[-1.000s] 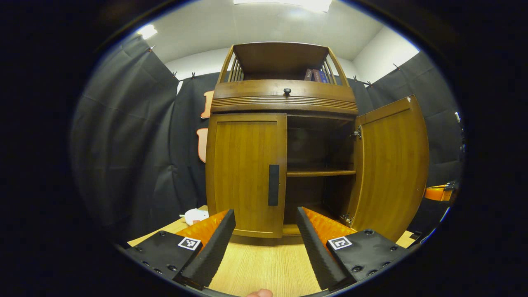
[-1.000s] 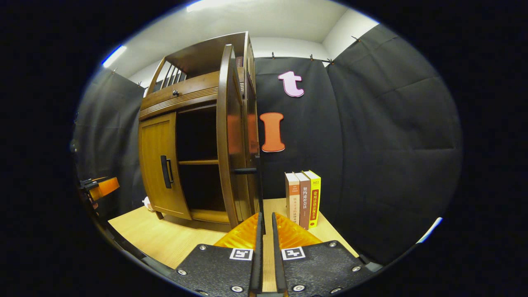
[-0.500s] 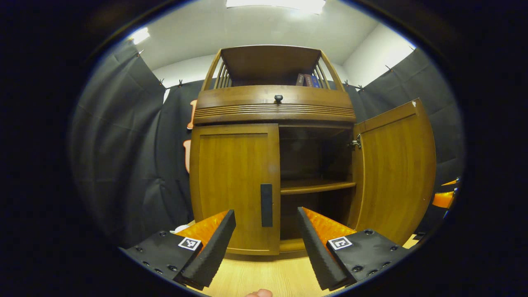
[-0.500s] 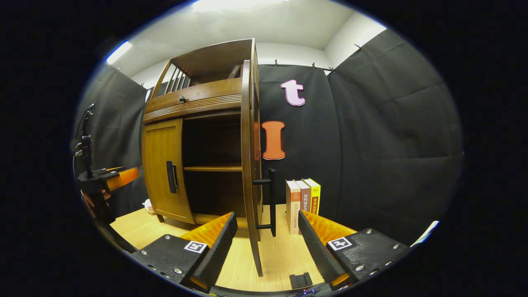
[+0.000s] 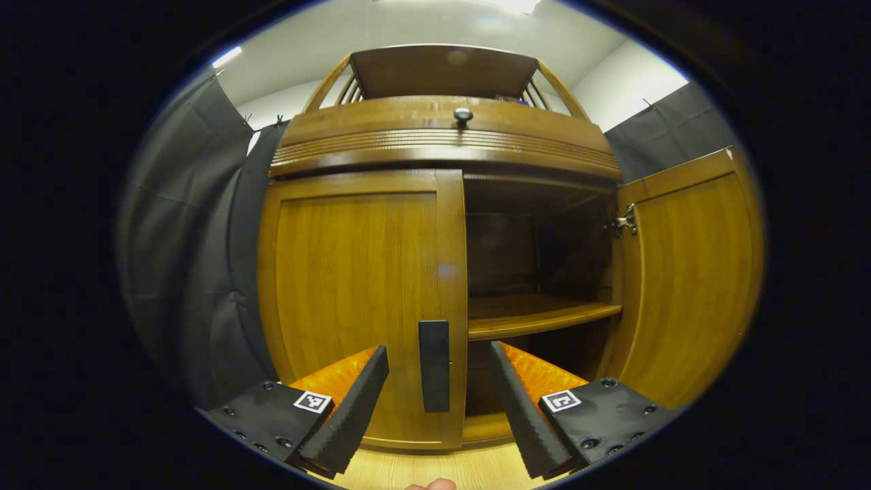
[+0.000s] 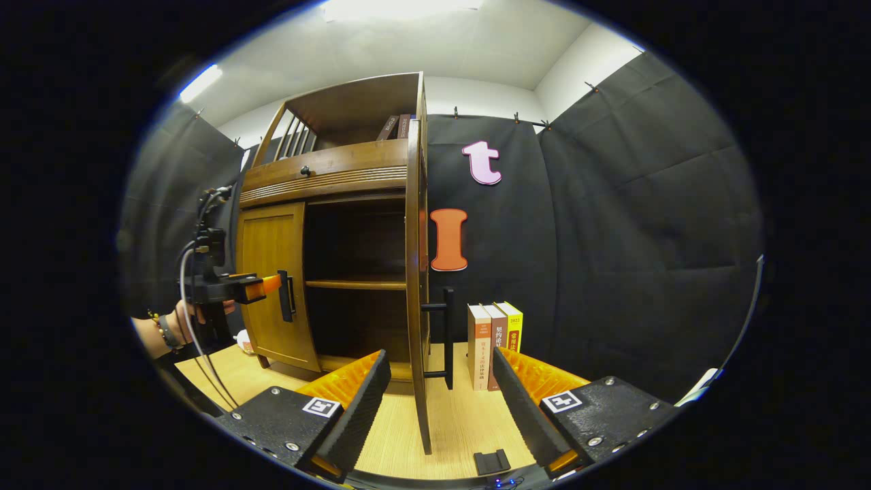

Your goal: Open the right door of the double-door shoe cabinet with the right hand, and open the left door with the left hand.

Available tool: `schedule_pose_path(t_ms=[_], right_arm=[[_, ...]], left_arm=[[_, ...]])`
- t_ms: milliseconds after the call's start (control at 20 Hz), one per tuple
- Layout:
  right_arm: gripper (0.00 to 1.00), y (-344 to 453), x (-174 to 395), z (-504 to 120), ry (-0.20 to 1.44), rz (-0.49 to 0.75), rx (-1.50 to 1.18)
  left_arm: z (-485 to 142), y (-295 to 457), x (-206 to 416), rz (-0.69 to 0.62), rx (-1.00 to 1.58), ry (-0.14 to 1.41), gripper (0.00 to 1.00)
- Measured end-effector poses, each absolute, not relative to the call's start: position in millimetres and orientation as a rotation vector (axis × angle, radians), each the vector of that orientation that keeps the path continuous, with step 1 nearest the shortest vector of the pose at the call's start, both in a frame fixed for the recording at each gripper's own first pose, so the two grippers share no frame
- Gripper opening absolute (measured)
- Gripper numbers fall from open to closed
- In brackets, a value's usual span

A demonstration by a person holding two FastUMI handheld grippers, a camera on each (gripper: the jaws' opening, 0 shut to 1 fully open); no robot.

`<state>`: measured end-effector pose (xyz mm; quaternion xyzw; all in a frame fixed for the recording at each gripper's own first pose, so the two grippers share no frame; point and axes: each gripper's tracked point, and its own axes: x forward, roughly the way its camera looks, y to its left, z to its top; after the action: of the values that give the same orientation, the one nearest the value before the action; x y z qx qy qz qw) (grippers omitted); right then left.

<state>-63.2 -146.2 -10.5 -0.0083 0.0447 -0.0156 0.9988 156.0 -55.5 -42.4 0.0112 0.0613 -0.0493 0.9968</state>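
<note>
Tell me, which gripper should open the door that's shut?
Left. The left gripper is open right in front of the left door's handle, fingers either side. The right gripper hangs open by the right door, which already stands open.

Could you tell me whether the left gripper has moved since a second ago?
Yes: the left gripper has closed in on the left door's handle.
</note>
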Motion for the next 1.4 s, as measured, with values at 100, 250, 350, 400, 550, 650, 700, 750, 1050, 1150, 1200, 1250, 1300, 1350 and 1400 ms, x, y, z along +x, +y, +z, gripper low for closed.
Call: schedule_pose_path(t_ms=[100, 250, 350, 400, 550, 650, 700, 750, 1050, 1150, 1200, 1250, 1300, 1350, 1400], right_arm=[[0.92, -151, -67, -10, 0.093, -0.05, -0.022], [0.92, -157, -73, -7, 0.09, -0.077, -0.033], [0.93, -160, -74, -4, 0.082, -0.093, -0.034], [0.92, -162, -75, -2, 0.079, -0.1, -0.033], [0.92, -167, -76, -5, 0.082, -0.12, -0.035], [0.92, -167, -74, -12, 0.1, -0.123, -0.032], [0.98, -165, -72, -14, 0.107, -0.121, -0.033], [0.98, -164, -72, -15, 0.11, -0.121, -0.037], [0.93, -142, -67, -20, 0.126, -0.087, -0.057], [0.92, -132, -64, -24, 0.131, -0.066, -0.054], [0.92, -129, -62, -24, 0.13, -0.059, -0.055], [0.92, -126, -61, -22, 0.128, -0.052, -0.055], [0.92, -124, -58, -22, 0.127, -0.049, -0.054], [0.92, -122, -58, -23, 0.128, -0.044, -0.049], [0.93, -118, -57, -24, 0.13, -0.037, -0.042]], left_arm=[[-55, -52, 179, -0.096, 0.021, 0.137, 0.96], [-72, -53, 203, -0.099, 0.013, 0.172, 0.96], [-83, -51, 215, -0.093, 0.016, 0.185, 0.92], [-87, -49, 220, -0.09, 0.011, 0.191, 0.9], [-91, -53, 224, -0.137, -0.052, 0.18, 0.75], [-90, -56, 218, -0.151, -0.026, 0.179, 0.56], [-93, -57, 223, -0.147, 0.0, 0.174, 0.47], [-91, -55, 222, -0.14, 0.004, 0.167, 0.38], [-83, -46, 180, -0.064, 0.052, 0.234, 0.36], [-77, -38, 158, -0.046, 0.068, 0.237, 0.35], [-74, -33, 149, -0.042, 0.066, 0.241, 0.32], [-71, -28, 138, -0.041, 0.06, 0.246, 0.31], [-69, -22, 126, -0.041, 0.053, 0.249, 0.31], [-66, -15, 115, -0.04, 0.052, 0.251, 0.39], [-62, -8, 105, -0.034, 0.053, 0.251, 0.35]])
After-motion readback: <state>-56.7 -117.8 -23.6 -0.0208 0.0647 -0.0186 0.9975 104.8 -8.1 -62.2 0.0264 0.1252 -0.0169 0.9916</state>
